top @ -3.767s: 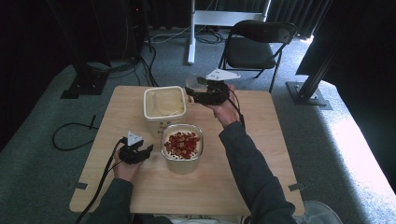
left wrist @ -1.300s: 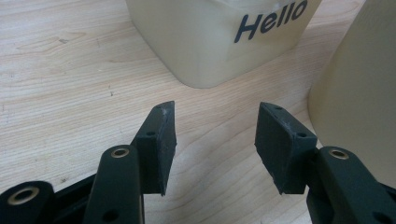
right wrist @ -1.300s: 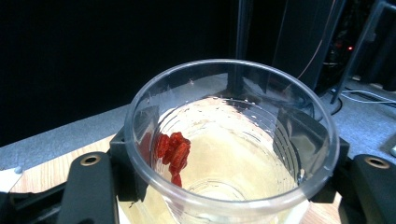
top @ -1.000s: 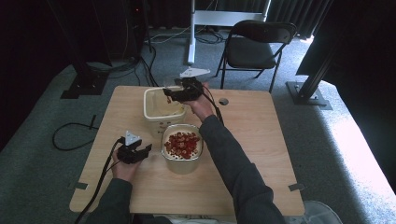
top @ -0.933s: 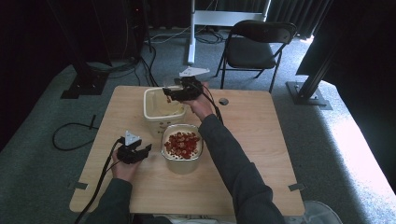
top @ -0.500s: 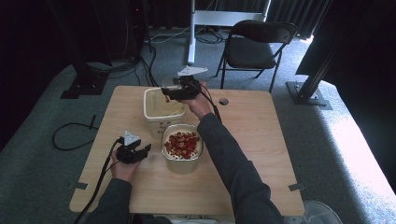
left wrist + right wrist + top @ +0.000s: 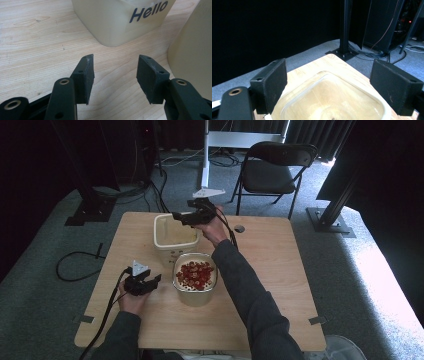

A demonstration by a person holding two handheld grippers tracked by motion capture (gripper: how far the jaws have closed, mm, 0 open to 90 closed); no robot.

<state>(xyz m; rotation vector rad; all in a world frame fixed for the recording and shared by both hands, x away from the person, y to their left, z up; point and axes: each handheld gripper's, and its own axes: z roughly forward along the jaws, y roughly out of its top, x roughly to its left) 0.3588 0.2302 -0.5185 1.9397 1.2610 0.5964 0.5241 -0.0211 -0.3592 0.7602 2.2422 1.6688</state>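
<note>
A cream square container [image 7: 175, 234] stands empty at the table's far middle, with a "Hello" label [image 7: 149, 10] on its near side. Just in front of it a round tub [image 7: 196, 279] holds red pieces [image 7: 195, 273]. My right gripper [image 7: 181, 216] hovers open over the square container's far right part, jaws pointing left. In the right gripper view its open jaws [image 7: 329, 75] frame the container's bare inside [image 7: 329, 100]. My left gripper [image 7: 154, 281] rests open on the wood left of the round tub. Between its pads [image 7: 115, 75] there is only table, with the tub's wall [image 7: 192, 50] to the right.
The wooden table [image 7: 280, 280] has free surface on its right half and near edge. A small dark round spot [image 7: 240, 228] lies near the far edge. A folding chair [image 7: 277, 167], a white stand [image 7: 207, 150] and black stand bases [image 7: 90, 212] stand beyond it. A cable [image 7: 75, 265] loops on the floor.
My right gripper has moved left, from beside the square container's right side to above it, and stayed open. The left gripper and both containers have not moved.
</note>
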